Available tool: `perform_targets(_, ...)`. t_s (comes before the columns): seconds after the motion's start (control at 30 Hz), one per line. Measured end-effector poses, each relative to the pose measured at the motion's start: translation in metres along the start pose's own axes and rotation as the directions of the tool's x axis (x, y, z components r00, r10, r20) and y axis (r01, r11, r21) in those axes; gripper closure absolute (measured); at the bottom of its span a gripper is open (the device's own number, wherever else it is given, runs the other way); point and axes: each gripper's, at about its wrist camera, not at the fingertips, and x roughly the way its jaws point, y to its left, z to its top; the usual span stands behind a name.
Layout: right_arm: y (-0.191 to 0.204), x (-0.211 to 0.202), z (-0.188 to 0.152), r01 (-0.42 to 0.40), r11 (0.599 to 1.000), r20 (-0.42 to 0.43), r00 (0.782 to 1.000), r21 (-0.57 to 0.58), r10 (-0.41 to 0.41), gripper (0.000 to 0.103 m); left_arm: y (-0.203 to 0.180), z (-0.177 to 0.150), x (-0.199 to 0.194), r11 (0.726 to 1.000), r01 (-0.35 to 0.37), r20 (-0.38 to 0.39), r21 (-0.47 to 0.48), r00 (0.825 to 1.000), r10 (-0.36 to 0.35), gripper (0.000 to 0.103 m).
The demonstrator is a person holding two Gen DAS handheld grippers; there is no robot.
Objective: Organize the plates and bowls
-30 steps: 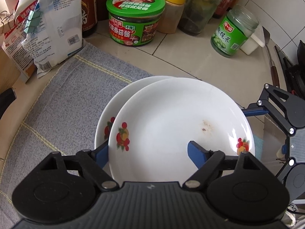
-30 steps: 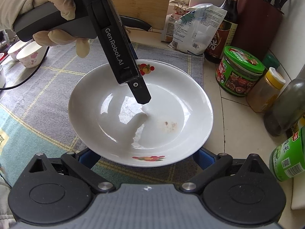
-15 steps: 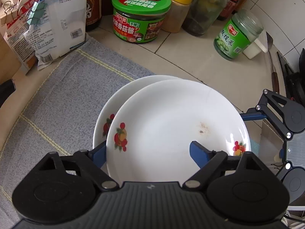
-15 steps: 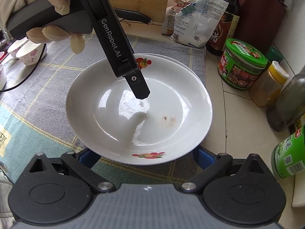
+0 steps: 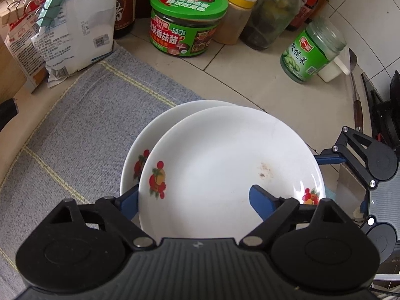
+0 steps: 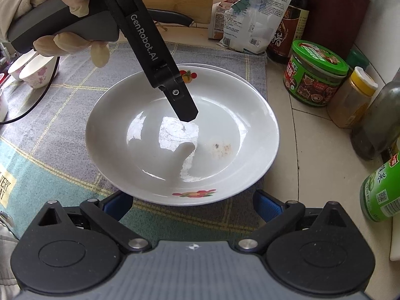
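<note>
Two white plates with fruit prints lie stacked on a grey checked cloth (image 5: 82, 130). The top plate (image 5: 225, 165) sits shifted to the right over the lower plate (image 5: 135, 155). My left gripper (image 5: 195, 197) straddles the top plate's near rim with its jaws apart. One of its fingers (image 6: 182, 105) hovers above the plate's inside without touching, and the other is outside the rim. My right gripper (image 6: 192, 202) is open at the opposite rim, its blue fingertips hidden under the plate's edge. A brown stain marks the top plate's middle.
Jars and bottles crowd the tiled counter beyond the plates: a green-lidded sauce tub (image 5: 187, 20), a yellow-capped jar (image 5: 235, 17), a green olive jar (image 5: 310, 50). Clipped food bags (image 5: 72, 25) stand at the cloth's far edge. Small floral bowls (image 6: 37, 72) sit at the left. A gloved hand (image 6: 65, 12) holds the left gripper.
The left gripper's inner finger has lifted off the top plate's surface as its jaws spread. The plates and the right gripper have stayed put.
</note>
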Motion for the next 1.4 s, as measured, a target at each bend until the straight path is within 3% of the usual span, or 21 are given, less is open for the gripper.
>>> perform_targets(0.33,0.008,-0.002,0.004,0.01,1.0,0.046,0.999,-0.02,-0.01,0.0,0.003,-0.004,-0.01,0.999,-0.002,0.018,-0.033,1.0,0.002,0.013)
perform_targets(0.93,0.011,0.006,0.009,0.021,0.999,0.02,1.0,-0.049,-0.02,0.0,-0.002,-0.002,-0.023,0.997,-0.05,0.01,-0.058,0.999,0.05,0.012)
perform_targets(1.03,0.011,0.006,0.009,0.024,0.998,0.02,1.0,-0.056,-0.023,0.0,0.0,-0.002,-0.022,0.994,-0.081,-0.016,-0.073,0.997,0.08,0.011)
perform_targets(1.13,0.012,0.005,0.009,0.026,0.998,0.021,0.999,-0.058,-0.025,0.0,0.004,-0.004,-0.018,0.994,-0.068,-0.027,-0.086,0.997,0.066,0.01)
perform_targets(1.27,0.011,0.005,0.008,0.025,0.998,0.026,0.999,-0.054,-0.024,0.0,0.002,-0.004,-0.019,0.994,-0.081,-0.014,-0.071,0.997,0.08,0.01)
perform_targets(1.4,0.011,0.003,0.008,0.027,0.998,0.032,0.999,-0.048,-0.026,0.0,-0.004,-0.009,-0.026,0.993,-0.111,0.054,-0.031,0.992,0.112,0.01)
